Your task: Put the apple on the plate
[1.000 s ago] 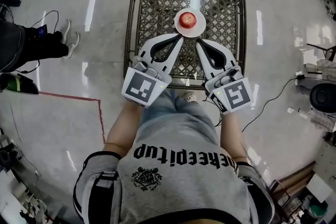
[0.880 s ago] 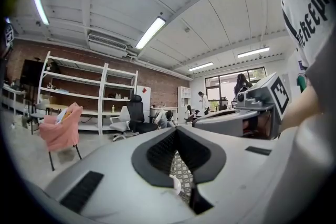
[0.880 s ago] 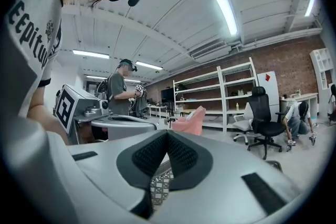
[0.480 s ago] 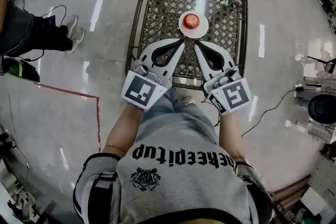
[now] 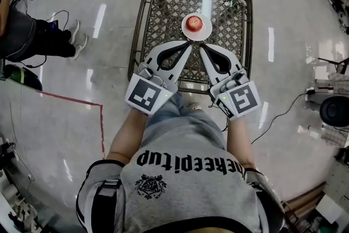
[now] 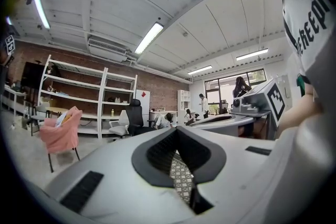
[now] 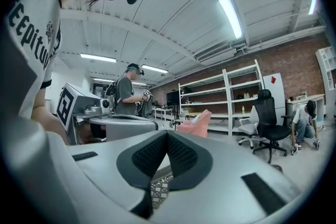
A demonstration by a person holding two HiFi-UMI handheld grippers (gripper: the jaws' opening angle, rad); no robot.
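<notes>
Hardly anything has shifted since a second ago: the apple sits on the plate as before, both grippers keep the same V pose, and only the framing has slid a bit.

Far left, I see a bystander's legs [image 5: 32, 41] on the glossy floor [image 5: 65, 133], and nearer a red tape line [image 5: 71, 100].

Next is the left gripper [image 5: 189, 44], held level over the near part of the wire mesh table [image 5: 158, 3] and angled in to the right. Its jaws are together with nothing between them. In the left gripper view the dark pads [image 6: 160, 152] meet at the tip, and only table mesh shows through the gap below.

Centre, toward the far half of the table, is the white plate [image 5: 184, 31]. The red apple [image 5: 193, 23] rests on its middle, upright, and nothing is holding it.

The right gripper [image 5: 202, 46] mirrors the left, angled in from the right. Its jaws are closed too and it is empty. In the right gripper view its pads [image 7: 149, 155] meet at the tip, with mesh below.

Both tips sit just beside the plate's near rim, close to each other. I can't tell from the head view whether they touch the rim.

Right of the table, a black cable [image 5: 283, 106] trails across the floor.
</notes>
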